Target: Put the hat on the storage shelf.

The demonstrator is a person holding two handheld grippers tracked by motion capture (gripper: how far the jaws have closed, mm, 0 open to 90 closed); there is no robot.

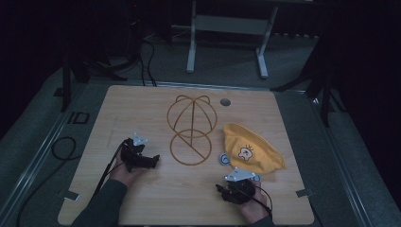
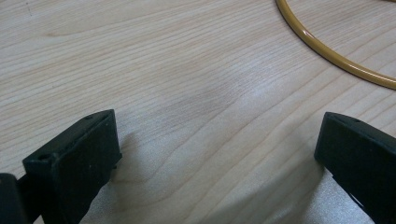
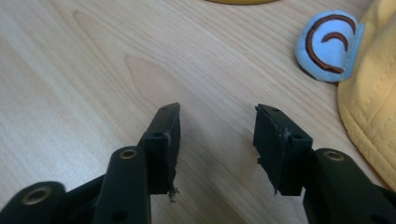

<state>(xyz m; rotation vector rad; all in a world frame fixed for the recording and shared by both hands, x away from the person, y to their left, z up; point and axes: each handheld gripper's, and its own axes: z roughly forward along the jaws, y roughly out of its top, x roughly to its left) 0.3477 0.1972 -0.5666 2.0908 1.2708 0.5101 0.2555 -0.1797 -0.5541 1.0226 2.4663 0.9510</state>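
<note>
Yellow hat (image 1: 253,146) just beyond the spread, empty right hand-held gripper (image 1: 226,193).

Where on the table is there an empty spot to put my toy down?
The far left of the table is bare, beyond the left gripper and left of the wire frame. The near strip between the two grippers is free too. It is crowded on the right, where the yellow hat lies just beyond the right gripper.

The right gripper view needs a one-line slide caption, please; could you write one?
Open right gripper over the wooden table, beside a yellow cap with its blue ear patch.
</note>
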